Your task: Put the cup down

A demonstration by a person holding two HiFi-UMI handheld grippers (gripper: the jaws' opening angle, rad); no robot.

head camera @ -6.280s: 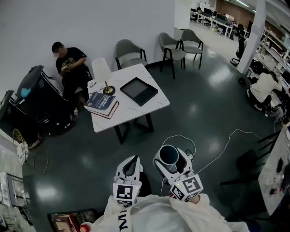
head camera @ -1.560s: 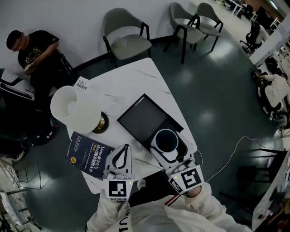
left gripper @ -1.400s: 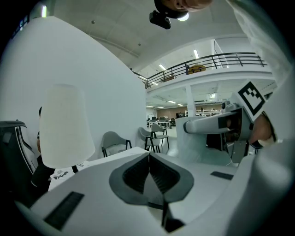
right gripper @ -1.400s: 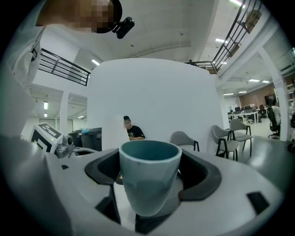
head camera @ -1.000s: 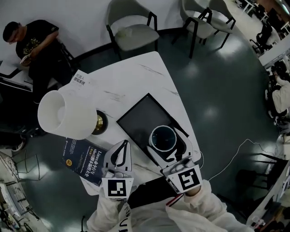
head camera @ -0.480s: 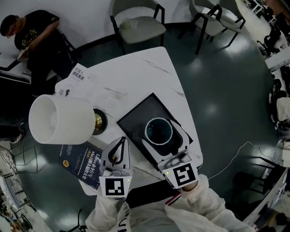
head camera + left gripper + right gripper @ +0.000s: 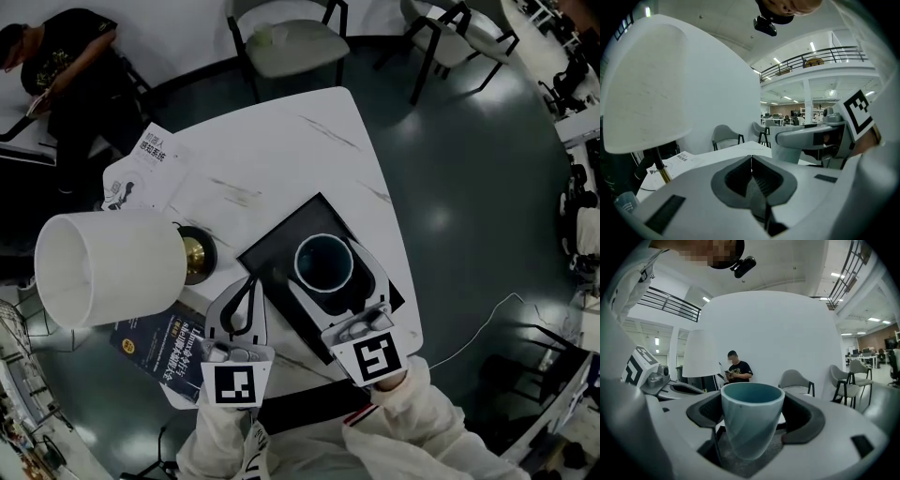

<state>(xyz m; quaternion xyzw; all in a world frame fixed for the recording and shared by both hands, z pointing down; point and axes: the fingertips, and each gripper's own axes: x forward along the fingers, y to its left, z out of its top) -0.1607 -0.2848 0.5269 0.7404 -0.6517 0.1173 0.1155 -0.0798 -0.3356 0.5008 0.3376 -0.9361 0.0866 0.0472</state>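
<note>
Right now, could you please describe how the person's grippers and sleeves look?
The left gripper and right gripper are white plastic, with dark grey ribbed pads lining curved jaws. Each carries a cube with black-and-white square markers. The person wears white sleeves.

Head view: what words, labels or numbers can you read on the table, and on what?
Nothing reads clearly.
Blue book: white cover print, too blurred to read.
Paper sheet: dark heading, too small to read.
Left gripper and right gripper cubes: square markers, no words.
Cup: no print shows.
</note>
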